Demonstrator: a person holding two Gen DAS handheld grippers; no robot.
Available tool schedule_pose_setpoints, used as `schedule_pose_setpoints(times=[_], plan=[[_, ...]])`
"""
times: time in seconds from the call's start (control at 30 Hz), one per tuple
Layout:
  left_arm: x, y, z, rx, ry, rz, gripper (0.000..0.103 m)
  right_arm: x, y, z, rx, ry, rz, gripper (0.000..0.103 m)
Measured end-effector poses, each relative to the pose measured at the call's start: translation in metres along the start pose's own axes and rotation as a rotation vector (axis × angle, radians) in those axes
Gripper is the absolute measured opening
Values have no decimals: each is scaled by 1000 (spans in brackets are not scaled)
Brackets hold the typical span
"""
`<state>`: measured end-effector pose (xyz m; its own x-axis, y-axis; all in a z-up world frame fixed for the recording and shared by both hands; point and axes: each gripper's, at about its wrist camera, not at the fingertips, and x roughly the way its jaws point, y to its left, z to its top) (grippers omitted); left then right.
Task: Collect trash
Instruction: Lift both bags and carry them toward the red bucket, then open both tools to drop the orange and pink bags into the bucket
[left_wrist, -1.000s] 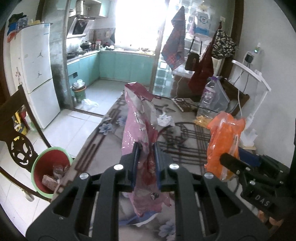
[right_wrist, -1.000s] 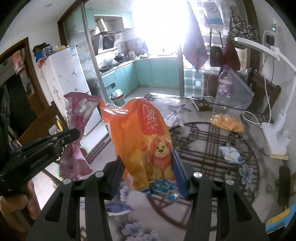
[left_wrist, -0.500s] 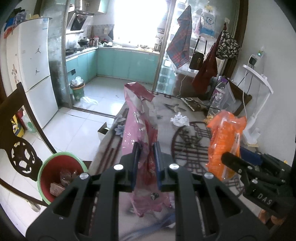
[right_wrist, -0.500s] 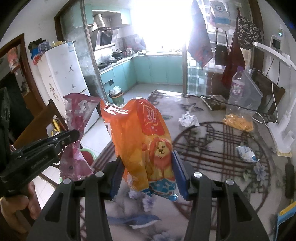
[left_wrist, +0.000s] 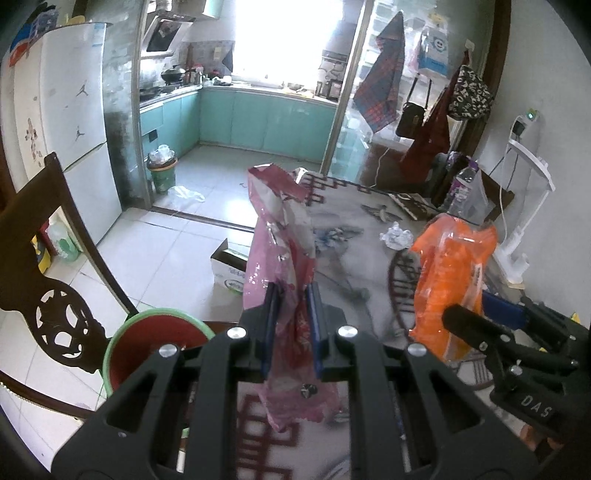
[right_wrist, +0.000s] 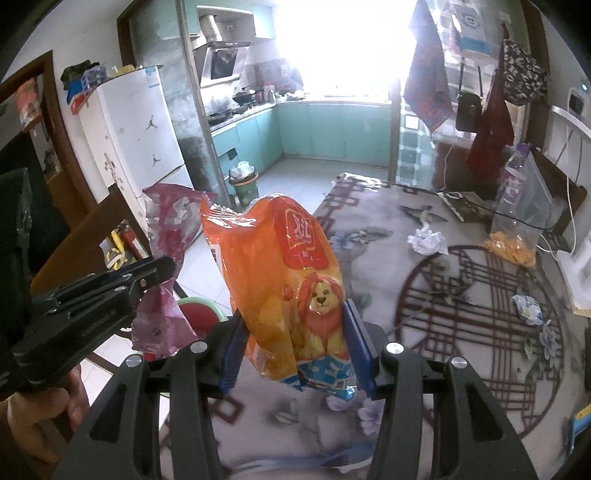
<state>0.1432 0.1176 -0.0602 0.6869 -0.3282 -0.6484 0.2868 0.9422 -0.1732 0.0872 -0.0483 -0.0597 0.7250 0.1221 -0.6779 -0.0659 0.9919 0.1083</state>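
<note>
My left gripper is shut on a pink snack wrapper and holds it upright above the table's left edge. It also shows at the left of the right wrist view. My right gripper is shut on an orange snack bag with a lion picture, also seen in the left wrist view. A green bin with a red liner stands on the floor below and left of the pink wrapper. A crumpled white paper and a small blue-white wrapper lie on the table.
A dark carved chair stands left of the bin. A water bottle, a clear bag of orange snacks and a white lamp base stand at the table's right. A cardboard box lies on the floor.
Both grippers, still holding their bags, have drawn back and to the left; the table edge and floor now show more, and the bin lies closer under the left gripper.
</note>
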Motion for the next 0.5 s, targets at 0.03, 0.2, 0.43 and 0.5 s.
schedule_pose_setpoints(times=[0.03, 0.2, 0.43, 0.5], plan=[[0, 6, 0, -5, 1, 3, 15, 3, 3, 1, -2, 2, 2, 48], [-1, 39, -3, -34, 14, 37, 15, 23, 29, 5, -22, 27, 34, 48], [0, 83, -7, -75, 28, 109, 15, 62, 73, 6, -67, 83, 111, 48], [2, 96, -9, -88, 38, 133, 15, 72, 86, 5, -80, 93, 144, 48]])
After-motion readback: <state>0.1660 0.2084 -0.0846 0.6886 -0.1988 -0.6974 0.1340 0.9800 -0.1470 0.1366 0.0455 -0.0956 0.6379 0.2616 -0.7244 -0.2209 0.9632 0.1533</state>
